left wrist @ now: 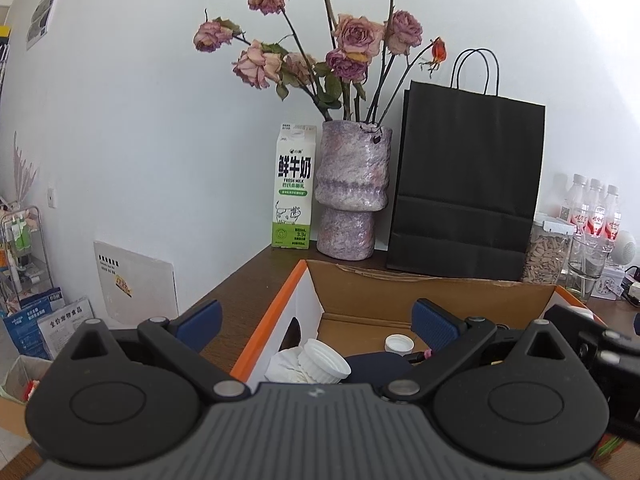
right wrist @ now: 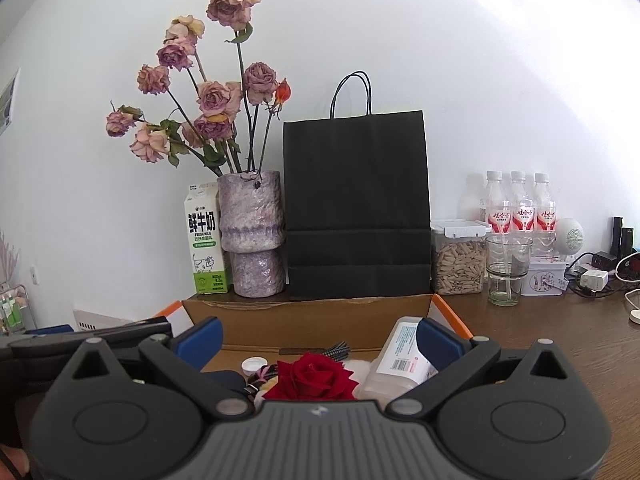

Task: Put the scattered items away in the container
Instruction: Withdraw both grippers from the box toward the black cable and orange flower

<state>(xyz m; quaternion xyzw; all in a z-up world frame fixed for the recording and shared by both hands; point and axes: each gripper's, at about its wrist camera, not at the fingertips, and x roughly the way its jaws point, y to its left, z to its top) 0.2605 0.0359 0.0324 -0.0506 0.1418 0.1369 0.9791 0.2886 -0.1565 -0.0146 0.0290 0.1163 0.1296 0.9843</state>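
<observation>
Left black two-finger gripper [left wrist: 316,322], blue pads spread, empty, above open cardboard box [left wrist: 432,294] holding white ribbed cap [left wrist: 322,364]; right gripper [right wrist: 320,340], likewise spread, over red rose [right wrist: 314,376].

Wooden table [right wrist: 560,344]: box [right wrist: 304,316], vase [right wrist: 252,236], bag [right wrist: 356,208]

Both wrist views above box [left wrist: 432,292], wallward

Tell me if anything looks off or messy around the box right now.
Nothing is spilled or broken. The cardboard box holds a jumble: a red rose, a white bottle lying tilted, a loose white cap. The roses in the vase behind look wilted. Both grippers are open and empty.
</observation>
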